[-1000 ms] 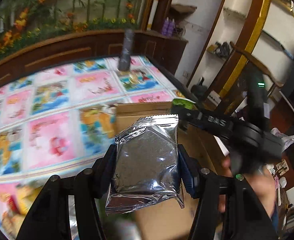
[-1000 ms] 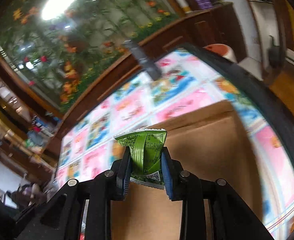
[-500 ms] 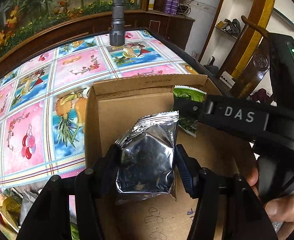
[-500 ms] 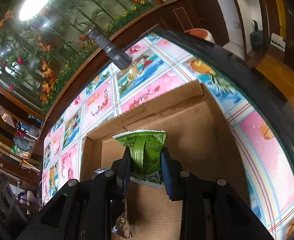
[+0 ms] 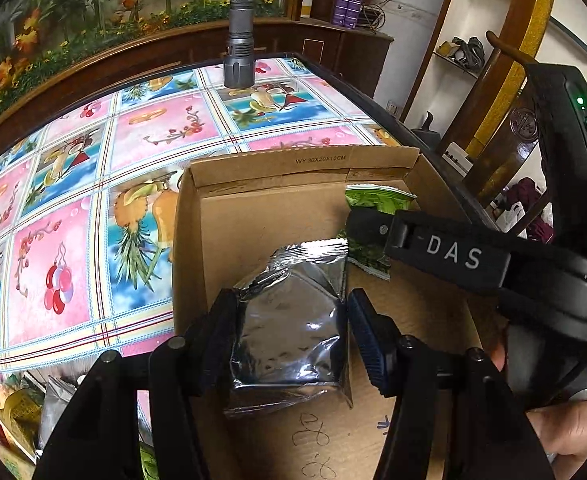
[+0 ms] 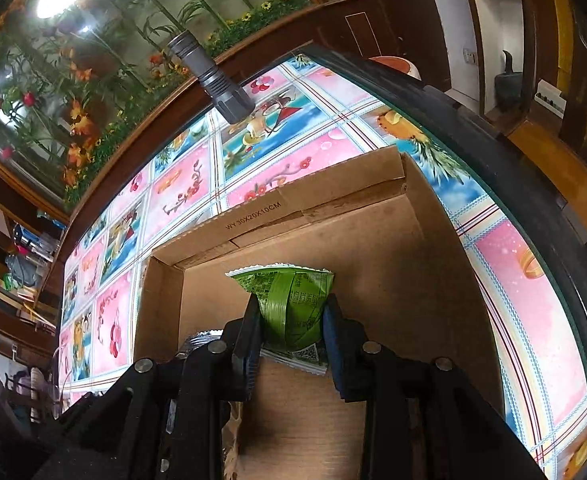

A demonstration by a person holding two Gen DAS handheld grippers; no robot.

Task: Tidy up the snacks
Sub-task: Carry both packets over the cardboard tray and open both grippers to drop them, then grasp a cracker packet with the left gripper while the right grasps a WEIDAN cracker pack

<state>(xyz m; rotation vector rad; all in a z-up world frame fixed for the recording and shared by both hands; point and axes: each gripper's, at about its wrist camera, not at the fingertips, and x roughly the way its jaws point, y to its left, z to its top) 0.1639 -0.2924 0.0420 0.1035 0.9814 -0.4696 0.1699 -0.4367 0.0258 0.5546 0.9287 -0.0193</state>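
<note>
Both packets have come lower into the box [image 5: 253, 216] since a second ago. Left hand-held gripper [image 5: 289, 332] pinches the silver packet [image 5: 293, 320] at centre frame; right hand-held gripper [image 6: 291, 336] pinches the green packet [image 6: 289, 304]. Only the left view shows loose snacks [image 5: 25, 412] on the worktop [image 5: 65, 220], lower left; both show the torch [image 5: 239, 48] at top.

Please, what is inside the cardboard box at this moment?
Over the cardboard box, each gripper holds a packet: the left gripper a silver packet, the right gripper a green packet. The visible floor is bare; under the packets it is hidden.
</note>
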